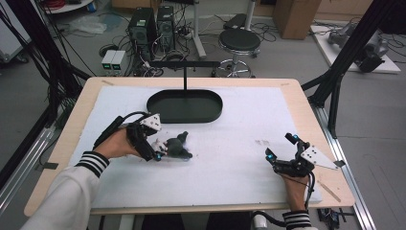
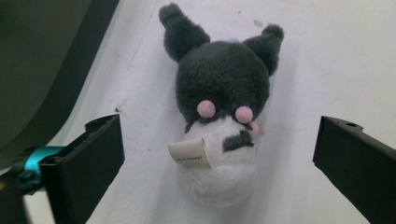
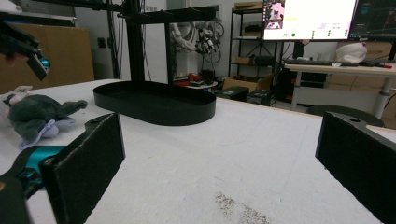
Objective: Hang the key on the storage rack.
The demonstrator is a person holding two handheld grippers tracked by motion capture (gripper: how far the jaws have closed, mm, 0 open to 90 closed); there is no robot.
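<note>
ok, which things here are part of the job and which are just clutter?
In play:
- dark grey and white plush toy, lying between the open left gripper jaws
- black oval tray on a stand

Lying about:
- black round stool
- two black computer towers
- idle right gripper, open

In the high view, the middle and lower right of the white tabletop (image 1: 239, 143) lie bare — open passage between the 2 grippers. At upper centre, the black oval tray (image 1: 185, 106) with its upright post blocks the way. Left of centre, the plush toy (image 1: 176, 146) lies just beside the left gripper (image 1: 155, 151); in the left gripper view its spread jaws flank the toy with white gaps on both sides. The right gripper (image 1: 281, 151) faces bare cloth — its jaws stand wide.
</note>
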